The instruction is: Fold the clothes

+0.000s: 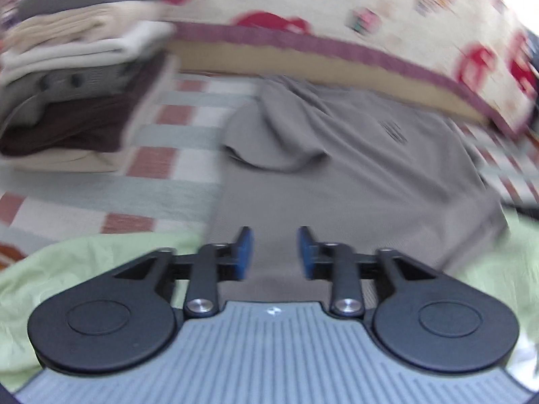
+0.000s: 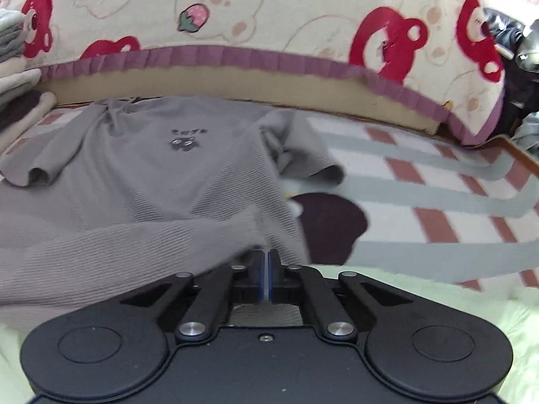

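Left wrist view, upper left: stack of folded clothes (image 1: 77, 77) on the checked mat (image 1: 168, 165). Centre: grey T-shirt (image 1: 353, 175) lying flat, ahead of the left hand-held gripper (image 1: 274, 252), whose blue pads are spread, nothing between them. Right wrist view, left and centre: same grey T-shirt (image 2: 151, 181), collar toward the top, long axis running bottom to top of frame. Lower centre: right hand-held gripper (image 2: 267, 269), pads pressed together, pinching the shirt's hem. Top: bear-print blanket (image 2: 269, 17).
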The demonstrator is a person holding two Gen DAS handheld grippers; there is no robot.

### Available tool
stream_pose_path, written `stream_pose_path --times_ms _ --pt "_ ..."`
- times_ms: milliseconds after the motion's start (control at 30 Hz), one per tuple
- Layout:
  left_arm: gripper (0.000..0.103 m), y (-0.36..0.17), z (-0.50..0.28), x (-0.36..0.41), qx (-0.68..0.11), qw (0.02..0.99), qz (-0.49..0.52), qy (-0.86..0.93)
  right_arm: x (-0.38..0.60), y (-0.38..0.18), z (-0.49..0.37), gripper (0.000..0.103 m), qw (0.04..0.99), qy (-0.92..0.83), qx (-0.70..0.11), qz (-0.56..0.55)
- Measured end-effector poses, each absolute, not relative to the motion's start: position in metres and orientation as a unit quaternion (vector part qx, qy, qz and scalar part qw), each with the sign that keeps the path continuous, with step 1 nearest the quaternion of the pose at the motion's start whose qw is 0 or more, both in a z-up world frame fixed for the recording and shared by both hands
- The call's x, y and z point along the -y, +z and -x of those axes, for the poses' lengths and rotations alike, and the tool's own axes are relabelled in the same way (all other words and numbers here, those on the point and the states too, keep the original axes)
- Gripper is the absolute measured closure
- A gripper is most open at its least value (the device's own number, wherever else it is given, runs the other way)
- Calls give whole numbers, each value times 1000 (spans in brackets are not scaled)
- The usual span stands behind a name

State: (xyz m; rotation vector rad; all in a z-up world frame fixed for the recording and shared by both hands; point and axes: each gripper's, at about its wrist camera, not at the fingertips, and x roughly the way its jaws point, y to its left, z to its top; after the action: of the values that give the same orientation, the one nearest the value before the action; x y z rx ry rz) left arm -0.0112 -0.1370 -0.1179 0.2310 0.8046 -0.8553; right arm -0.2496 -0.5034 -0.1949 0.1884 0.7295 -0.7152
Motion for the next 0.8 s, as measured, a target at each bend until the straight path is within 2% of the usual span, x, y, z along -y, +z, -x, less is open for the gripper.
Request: stream_pose_path --times_ms 33,200,267,333,367,400,433,500,600,700,733,767,800 --pt "53 -121 19 140 -382 813 -131 -419 505 -194 252 102 868 -340 -349 -97" --pt "52 -145 50 161 -387 788 -244 -413 511 -191 264 102 879 -307 -338 -138" --pt "52 -151 52 166 -386 783 -266 -409 507 -187 269 96 894 -270 -324 -150" --pt "52 -155 48 174 -383 779 -285 -405 500 -185 271 86 908 -237 -313 -149" --pt "63 -157 46 179 -382 777 -295 -404 496 -185 271 79 913 -222 -310 -147" --pt "74 -159 44 183 -380 775 -304 -402 493 -186 269 61 914 -212 -313 -144" --pt "88 -161 42 187 -379 773 -314 -401 490 -187 266 51 915 -205 -317 -140" --pt "100 -165 38 195 -375 769 -332 -397 487 -191 257 50 912 -217 -329 -117" --pt "103 -168 30 205 -370 767 -350 -391 494 -204 240 50 897 -230 -361 -105" --pt "103 -159 15 198 -374 795 -297 -374 506 -221 224 51 886 -219 -389 -121" --pt "103 -158 12 194 -373 804 -284 -365 509 -224 222 55 886 -225 -386 -124" --pt "103 -156 8 189 -375 813 -263 -360 510 -225 222 66 885 -232 -383 -128" --pt "103 -152 3 182 -377 821 -229 -362 511 -222 224 98 884 -236 -381 -134"
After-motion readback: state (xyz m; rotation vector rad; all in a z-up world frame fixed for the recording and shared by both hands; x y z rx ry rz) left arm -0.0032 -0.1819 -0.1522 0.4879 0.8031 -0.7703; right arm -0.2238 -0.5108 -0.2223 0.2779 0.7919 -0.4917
